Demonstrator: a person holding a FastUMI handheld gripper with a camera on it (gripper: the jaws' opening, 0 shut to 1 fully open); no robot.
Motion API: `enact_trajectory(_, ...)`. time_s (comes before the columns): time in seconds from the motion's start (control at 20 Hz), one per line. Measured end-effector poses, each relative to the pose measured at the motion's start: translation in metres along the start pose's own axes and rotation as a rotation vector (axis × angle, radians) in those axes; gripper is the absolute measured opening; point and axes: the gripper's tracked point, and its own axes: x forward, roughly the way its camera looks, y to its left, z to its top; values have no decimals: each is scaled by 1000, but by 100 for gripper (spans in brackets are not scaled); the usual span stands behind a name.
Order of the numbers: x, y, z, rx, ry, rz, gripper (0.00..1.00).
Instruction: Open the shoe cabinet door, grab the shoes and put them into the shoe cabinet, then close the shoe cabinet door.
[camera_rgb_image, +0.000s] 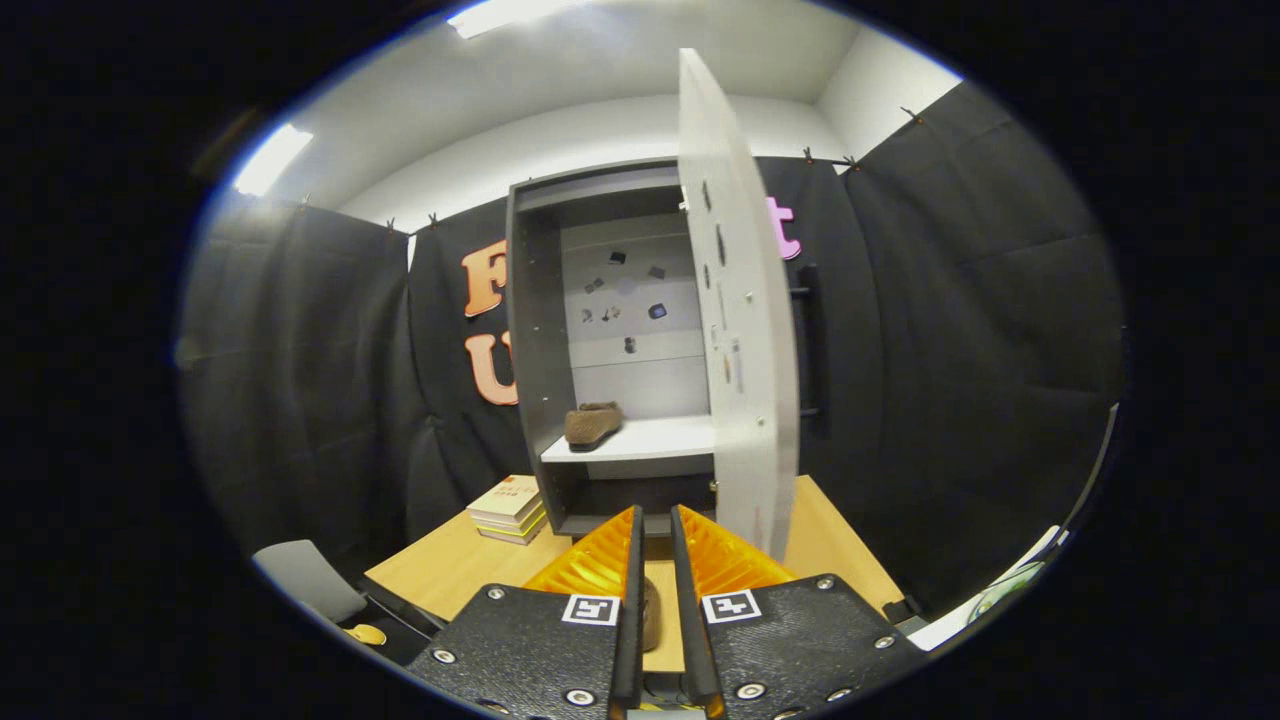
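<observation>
Fingers of the gripper (655, 530) sit close together w/ just a thin gap, and a brown shoe (650, 612) shows low down in that gap. I can't tell if both fingers press on it or if it just lies on the wooden table (450, 565) under them. Just ahead stands the shoe cabinet (545, 330), on the table, w/ its door (745, 330) swung wide open, edge-on, right of the fingers. Another brown shoe (592, 424) already rests on the white shelf (650, 440) inside. Some books (510, 508) are stacked beside the cabinet's left foot. So the door step looks done and one shoe is in, I think. The 2nd shoe is prob the step in hand now. Next move needs a firm hold on it, then a lift up to the shelf next to its pair, w/o bumping the open door.
</observation>
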Motion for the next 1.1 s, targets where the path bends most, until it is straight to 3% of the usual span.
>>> enact_trajectory(0.2,29,46,-48,-48,82,34,19)
enact_trajectory(0.35,59,66,-93,0,149,43,19)
enact_trajectory(0.7,107,66,-187,75,290,20,19)
enact_trajectory(1.1,177,63,-280,66,452,-7,21)
